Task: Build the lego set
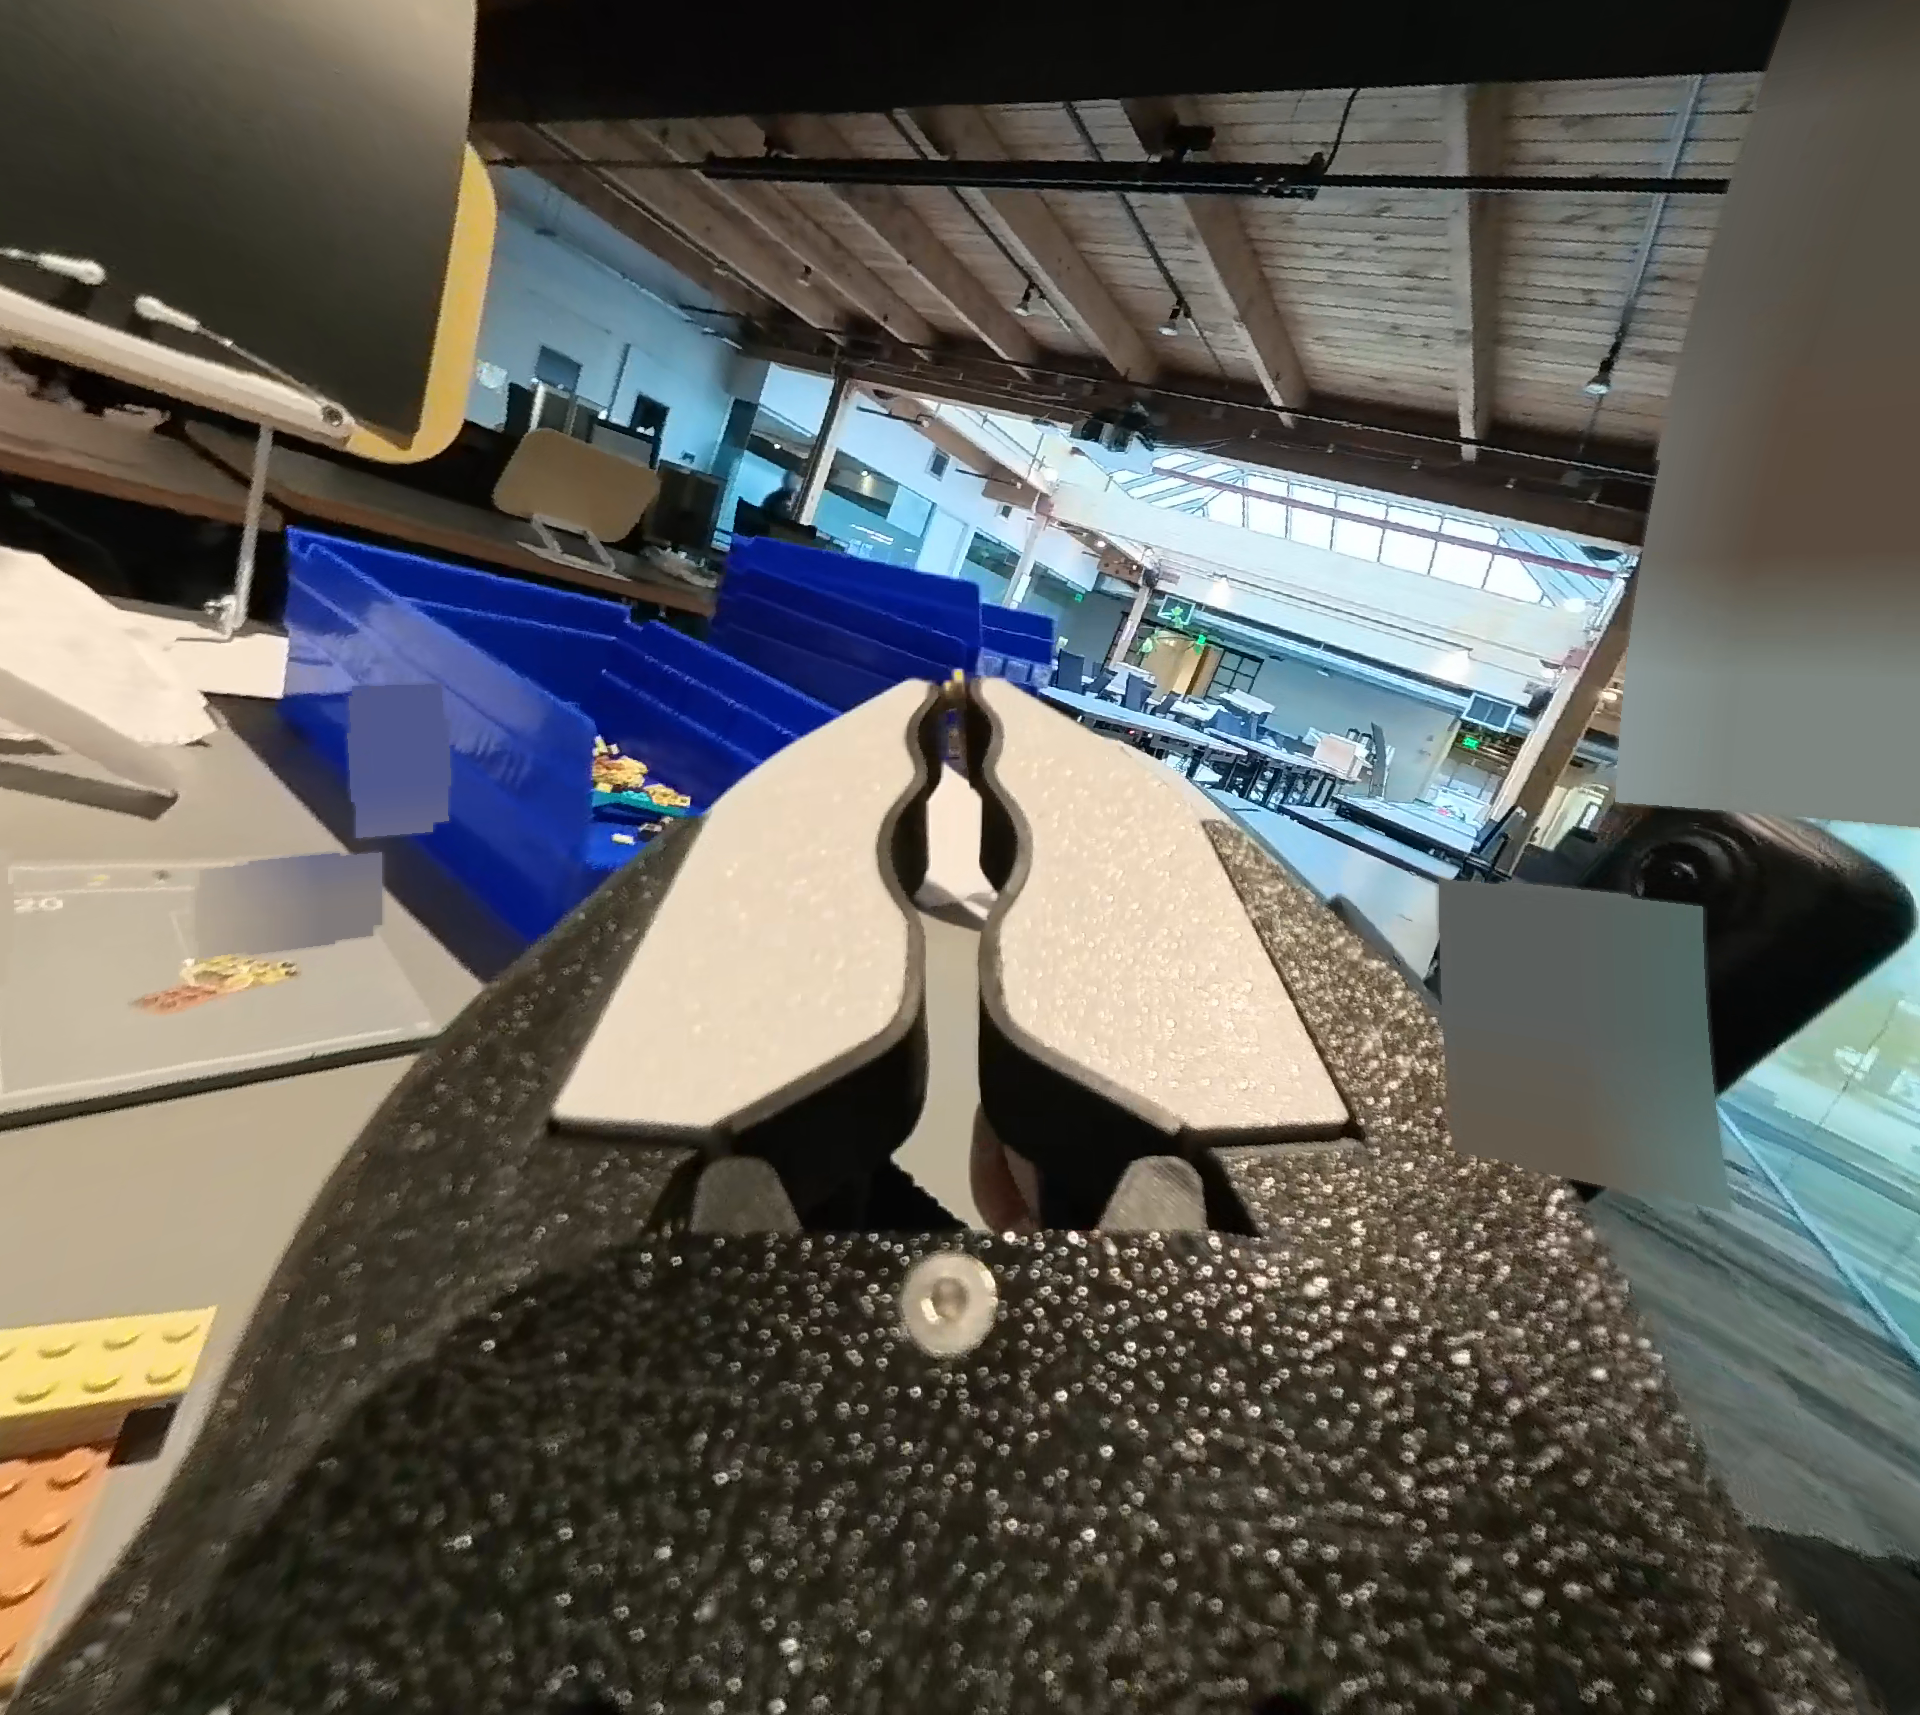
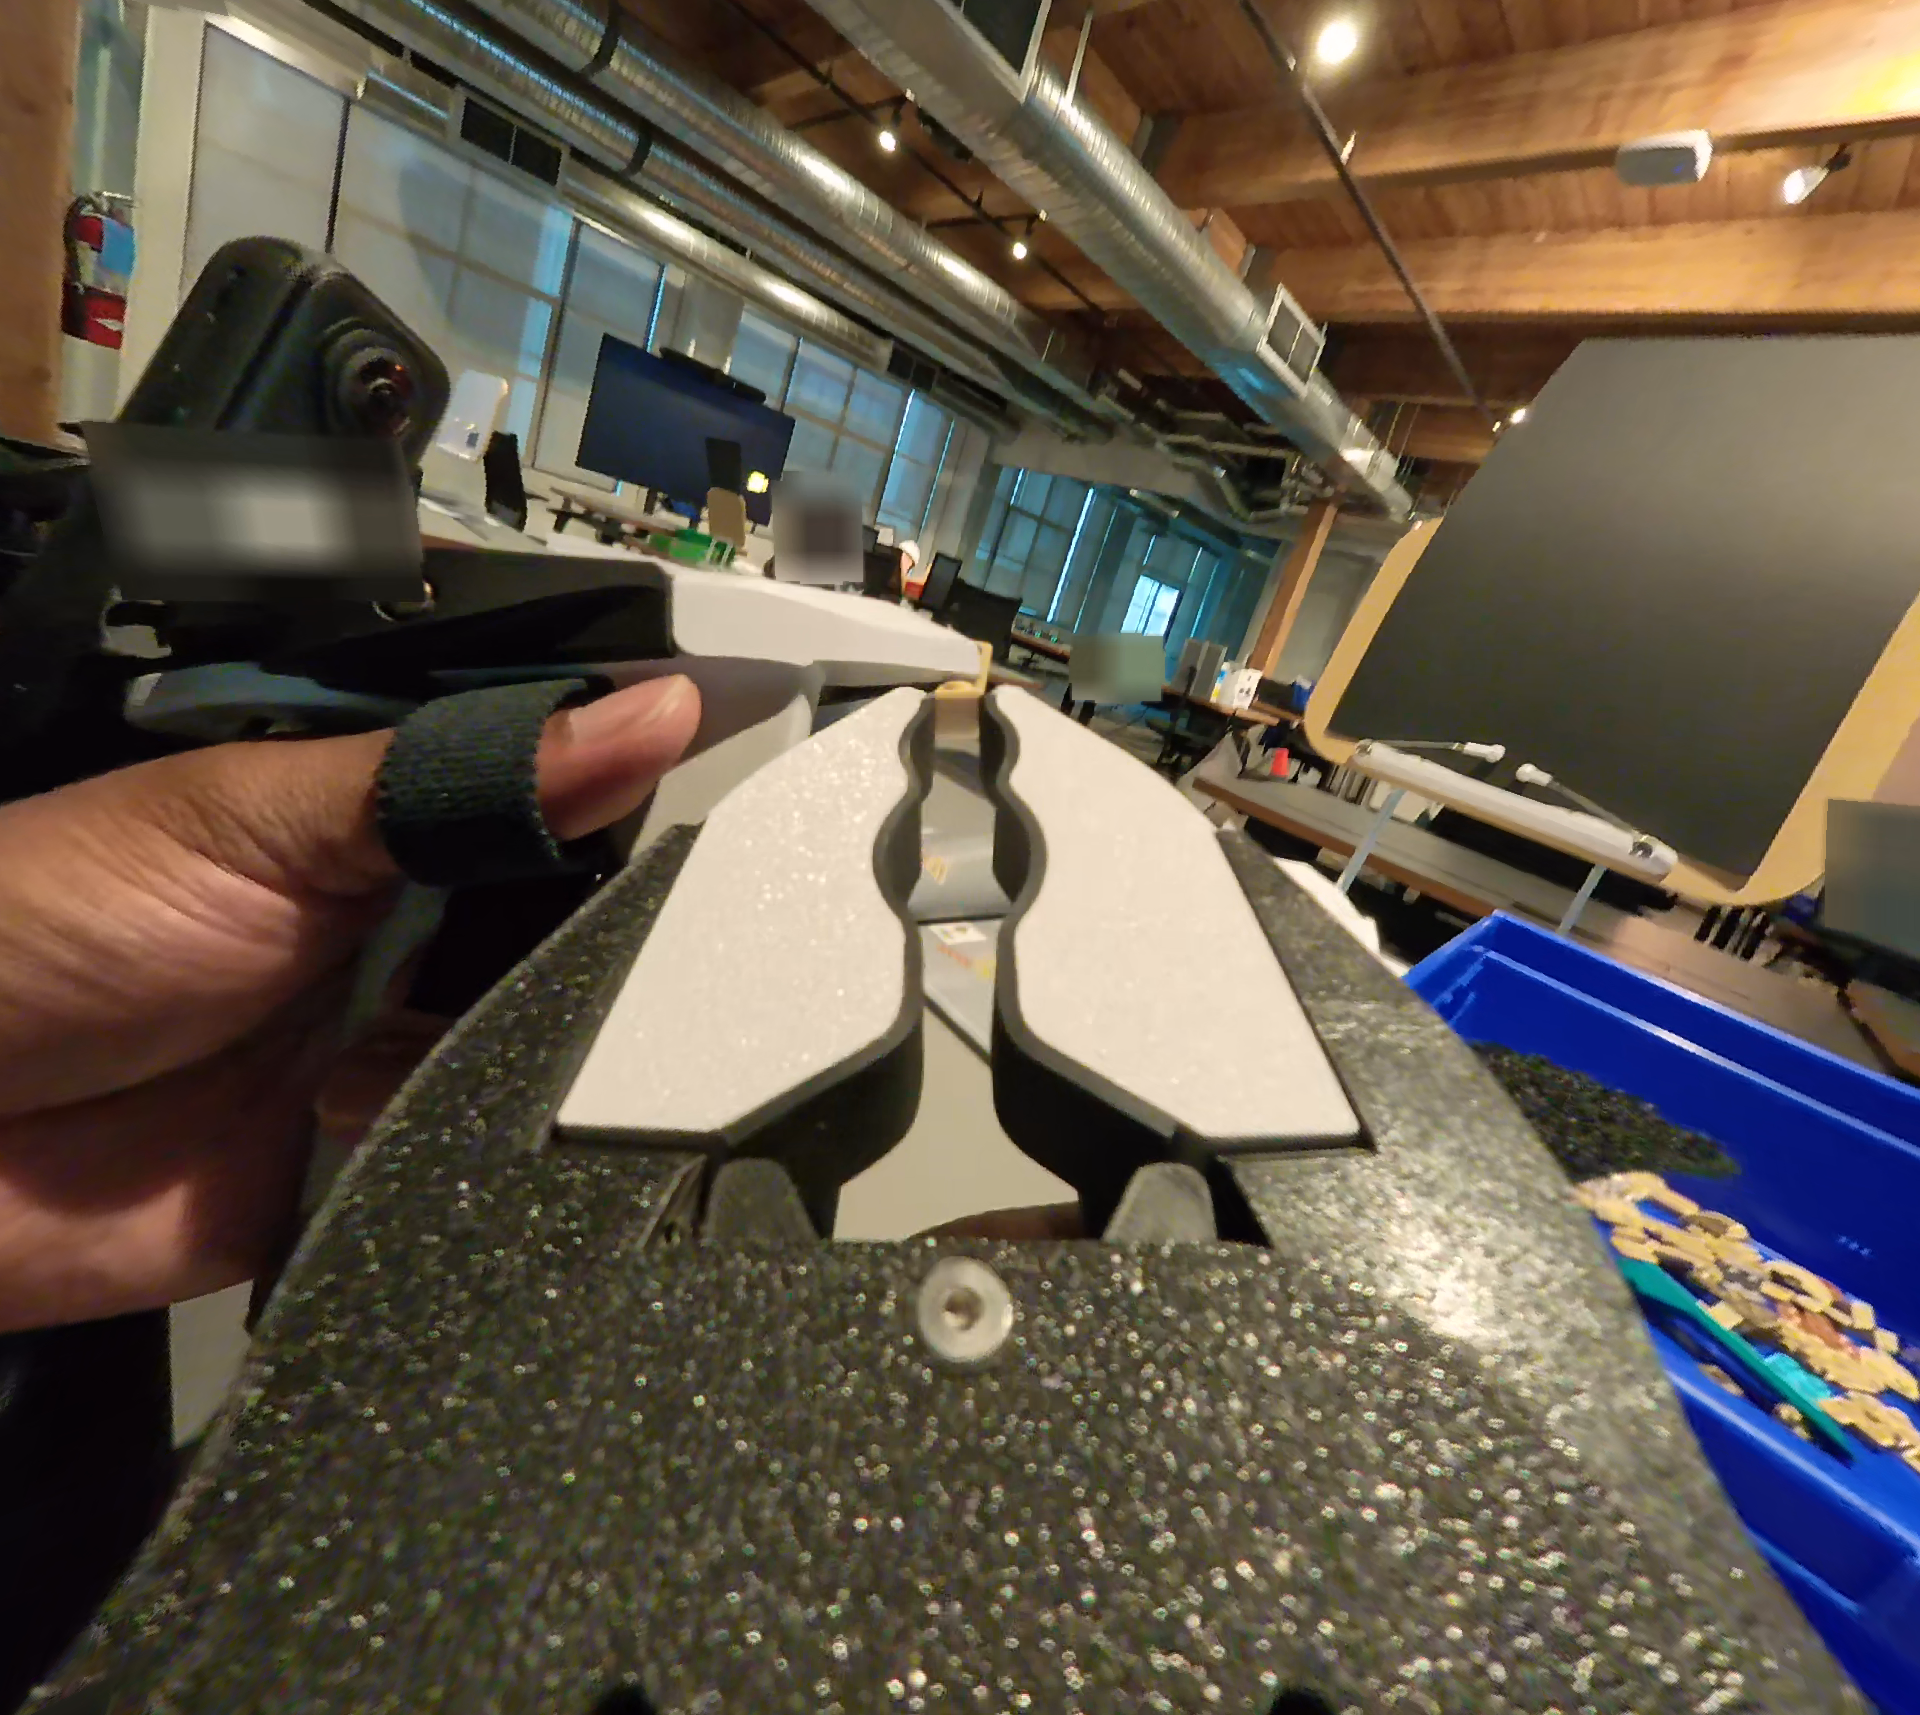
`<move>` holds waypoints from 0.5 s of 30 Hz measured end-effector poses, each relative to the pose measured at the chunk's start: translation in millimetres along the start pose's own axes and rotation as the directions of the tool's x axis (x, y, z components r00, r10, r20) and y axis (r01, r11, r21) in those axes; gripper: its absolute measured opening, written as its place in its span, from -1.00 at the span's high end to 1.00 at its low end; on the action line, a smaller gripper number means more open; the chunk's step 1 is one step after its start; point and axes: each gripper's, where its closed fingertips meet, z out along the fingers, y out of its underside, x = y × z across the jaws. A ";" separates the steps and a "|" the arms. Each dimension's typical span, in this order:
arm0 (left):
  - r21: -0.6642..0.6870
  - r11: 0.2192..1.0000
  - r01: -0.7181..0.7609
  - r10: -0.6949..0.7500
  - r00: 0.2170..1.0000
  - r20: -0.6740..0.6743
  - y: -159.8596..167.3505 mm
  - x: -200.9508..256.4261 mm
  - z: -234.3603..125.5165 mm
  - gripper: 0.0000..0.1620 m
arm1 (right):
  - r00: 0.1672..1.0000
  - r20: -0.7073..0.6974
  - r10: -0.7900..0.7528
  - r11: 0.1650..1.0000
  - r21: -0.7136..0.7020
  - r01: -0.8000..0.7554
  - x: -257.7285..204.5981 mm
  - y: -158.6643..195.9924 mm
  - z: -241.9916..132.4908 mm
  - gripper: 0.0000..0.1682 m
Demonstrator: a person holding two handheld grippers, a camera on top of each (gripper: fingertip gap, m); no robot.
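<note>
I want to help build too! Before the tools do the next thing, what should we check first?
1. Left tool holding a piece: ok, a tiny yellowish piece is pinched at its tips.
2. Right tool holding a piece: ok, a small tan piece sits between its tips.
3. The two pieces lined up to join: cannot tell, their studs are too small to see.
4. Spare pieces close by: ok, the blue bin holds a pile of loose bricks.
5. Started build within reach: ok, yellow and orange plates lie on the grey table.
</note>
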 end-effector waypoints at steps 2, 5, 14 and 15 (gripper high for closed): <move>-0.002 1.000 -0.007 0.007 1.000 -0.011 -1.5 3.7 0.1 0.96 | 1.000 -0.004 -0.013 1.000 0.016 0.013 -1.0 -3.1 -0.9 0.91; -0.007 1.000 -0.011 0.010 1.000 -0.020 -2.9 7.9 0.2 0.95 | 0.999 -0.014 -0.034 0.999 0.027 0.034 -2.6 -5.8 -1.4 0.91; -0.013 1.000 -0.006 0.005 0.999 -0.048 -5.3 15.0 -1.1 0.95 | 0.995 -0.045 -0.092 0.994 0.059 0.094 -3.8 -14.1 -4.0 0.91; -0.014 1.000 -0.006 0.005 0.999 -0.052 -5.5 15.8 -1.0 0.95 | 0.994 -0.048 -0.097 0.993 0.062 0.100 -3.8 -14.9 -4.2 0.91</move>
